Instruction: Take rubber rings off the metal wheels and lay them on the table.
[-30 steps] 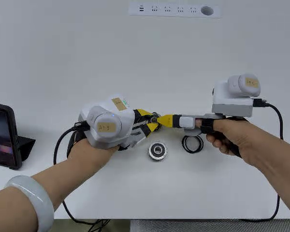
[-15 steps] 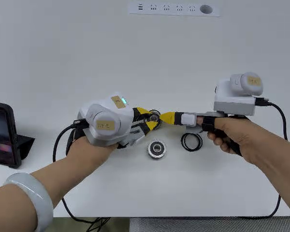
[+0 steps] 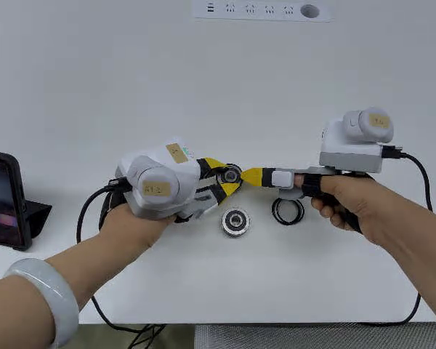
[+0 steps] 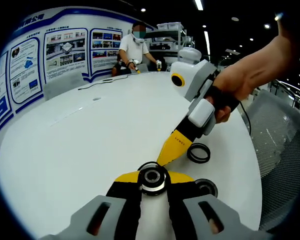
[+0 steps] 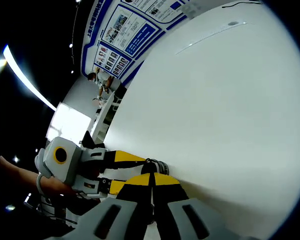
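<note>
Over on the far left, a tablet (image 3: 3, 200) sits propped on the table (image 3: 203, 87). Then the left gripper (image 3: 227, 177) is clamped on a metal wheel (image 4: 152, 176), held up off the table. Next, the right gripper (image 3: 248, 177) has its jaws squeezed together, pinching that wheel's rubber ring (image 4: 149, 164). Below them another wheel (image 3: 235, 222) lies flat, with loose rings (image 3: 288, 211) just beside it.

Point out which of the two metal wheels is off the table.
The round metal wheel clamped in the left gripper's yellow jaws, its black rubber ring pinched by the right gripper; the other wheel lies flat on the white table.
</note>
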A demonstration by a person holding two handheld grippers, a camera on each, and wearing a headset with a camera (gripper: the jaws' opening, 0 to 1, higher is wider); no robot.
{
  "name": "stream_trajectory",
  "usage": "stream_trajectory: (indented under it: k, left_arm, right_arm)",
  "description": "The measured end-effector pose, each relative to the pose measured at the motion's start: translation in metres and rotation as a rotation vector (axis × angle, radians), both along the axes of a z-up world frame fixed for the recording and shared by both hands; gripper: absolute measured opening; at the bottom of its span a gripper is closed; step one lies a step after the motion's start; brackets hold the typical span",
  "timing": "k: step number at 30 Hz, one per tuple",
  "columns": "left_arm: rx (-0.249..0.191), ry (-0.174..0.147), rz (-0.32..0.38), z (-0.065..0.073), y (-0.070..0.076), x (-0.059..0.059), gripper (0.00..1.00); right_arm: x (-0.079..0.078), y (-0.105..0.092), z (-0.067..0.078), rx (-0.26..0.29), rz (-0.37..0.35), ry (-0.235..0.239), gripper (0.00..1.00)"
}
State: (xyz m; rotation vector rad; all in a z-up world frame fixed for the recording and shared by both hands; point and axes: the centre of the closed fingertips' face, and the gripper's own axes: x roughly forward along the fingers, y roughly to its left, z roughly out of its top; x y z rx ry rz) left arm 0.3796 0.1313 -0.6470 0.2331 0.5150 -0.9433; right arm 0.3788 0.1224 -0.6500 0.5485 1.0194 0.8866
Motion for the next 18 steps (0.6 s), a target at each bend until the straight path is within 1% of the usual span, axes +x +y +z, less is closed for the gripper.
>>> stream_trajectory:
  k: [5,7,10,13,18]
  left_arm:
    - [-0.015,-0.011,0.0,0.003,0.002,-0.001,0.23]
    - [-0.006,-0.022,0.004,0.003,0.004,-0.001,0.27]
    - [-0.006,-0.02,0.01,0.002,0.006,-0.002,0.32]
    - [-0.001,-0.015,0.017,0.0,0.008,-0.003,0.35]
    - [0.001,-0.012,0.025,0.0,0.011,-0.005,0.38]
  right_arm:
    - [0.0,0.0,0.0,0.001,-0.002,0.002,0.02]
    - [0.0,0.0,0.0,0.003,-0.002,0.001,0.02]
    - [0.0,0.001,0.002,0.007,-0.003,0.001,0.02]
    - [-0.001,0.002,0.003,0.011,-0.003,-0.001,0.02]
    - [-0.003,0.004,0.008,0.02,0.0,-0.005,0.02]
